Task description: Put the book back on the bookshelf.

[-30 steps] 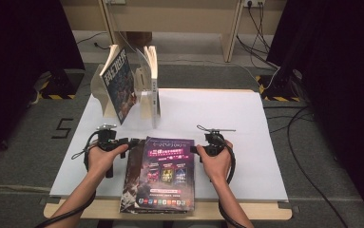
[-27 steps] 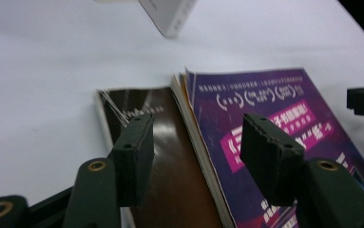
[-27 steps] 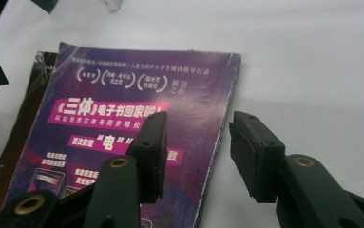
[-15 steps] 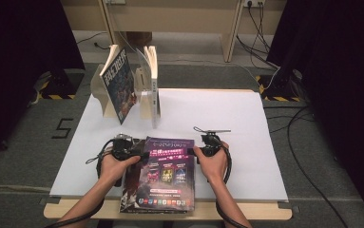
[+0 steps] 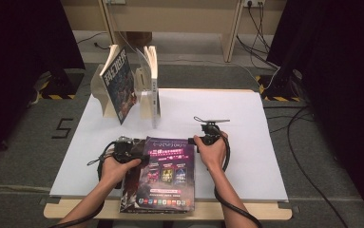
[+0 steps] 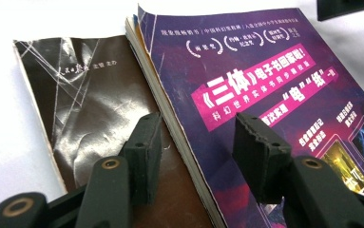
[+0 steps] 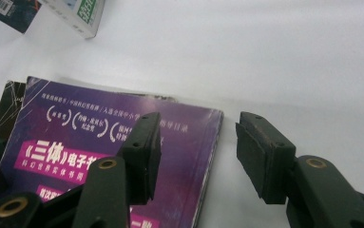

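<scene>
A purple-covered book (image 5: 167, 173) lies at the table's front edge on top of a dark brown book (image 5: 131, 183). My left gripper (image 5: 128, 150) is at the purple book's left edge. In the left gripper view (image 6: 199, 127) one jaw hangs over the brown book (image 6: 89, 109) and the other over the purple cover (image 6: 265, 80). The jaws have just been closing, and the pads do not press on anything. My right gripper (image 5: 207, 135) straddles the book's right edge (image 7: 199, 124). Its jaws have just been opening, one over the cover (image 7: 99, 128) and one over bare table.
A light stand (image 5: 144, 97) at the back left of the white tabletop (image 5: 246, 137) holds upright books (image 5: 120, 85); their lower corners show in the right gripper view (image 7: 82, 14). Cables trail on the floor to the right.
My left gripper has moved right, up to the purple book's left edge. The right gripper has shifted slightly farther from the front edge, beside the book's far right corner.
</scene>
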`<control>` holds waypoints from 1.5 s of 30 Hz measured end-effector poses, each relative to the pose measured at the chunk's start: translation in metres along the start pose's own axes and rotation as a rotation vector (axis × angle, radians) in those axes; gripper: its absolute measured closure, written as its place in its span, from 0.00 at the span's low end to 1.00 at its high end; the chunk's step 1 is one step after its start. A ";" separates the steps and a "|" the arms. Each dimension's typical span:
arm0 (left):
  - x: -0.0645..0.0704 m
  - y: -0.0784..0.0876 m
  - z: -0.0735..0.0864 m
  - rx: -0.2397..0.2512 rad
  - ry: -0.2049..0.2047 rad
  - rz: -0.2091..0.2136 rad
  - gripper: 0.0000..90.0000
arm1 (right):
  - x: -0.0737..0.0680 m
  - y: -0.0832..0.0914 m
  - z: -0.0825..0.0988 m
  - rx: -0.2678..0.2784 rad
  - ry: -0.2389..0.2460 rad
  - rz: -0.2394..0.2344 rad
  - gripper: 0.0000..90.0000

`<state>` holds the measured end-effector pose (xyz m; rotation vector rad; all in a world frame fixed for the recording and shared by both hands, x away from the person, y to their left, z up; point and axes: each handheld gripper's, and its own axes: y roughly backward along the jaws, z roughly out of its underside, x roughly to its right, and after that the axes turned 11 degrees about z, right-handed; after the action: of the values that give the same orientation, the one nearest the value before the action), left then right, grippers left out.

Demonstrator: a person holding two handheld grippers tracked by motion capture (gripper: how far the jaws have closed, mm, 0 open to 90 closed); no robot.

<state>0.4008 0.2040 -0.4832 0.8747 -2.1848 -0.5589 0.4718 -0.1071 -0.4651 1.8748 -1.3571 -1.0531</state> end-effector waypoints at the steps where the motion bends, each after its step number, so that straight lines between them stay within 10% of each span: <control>1: 0.001 0.000 0.000 0.002 0.000 -0.002 0.58 | 0.000 -0.001 -0.002 -0.006 -0.003 0.000 0.56; 22: 0.006 -0.001 0.003 -0.015 -0.035 -0.012 0.63 | -0.005 -0.021 -0.013 -0.029 0.023 -0.015 0.57; 45: 0.011 0.000 0.005 -0.037 -0.066 -0.060 0.67 | 0.008 -0.005 -0.009 -0.005 -0.176 -0.147 0.67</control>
<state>0.3915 0.1964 -0.4814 0.9161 -2.2060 -0.6633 0.4833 -0.1131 -0.4665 1.9401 -1.3258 -1.3210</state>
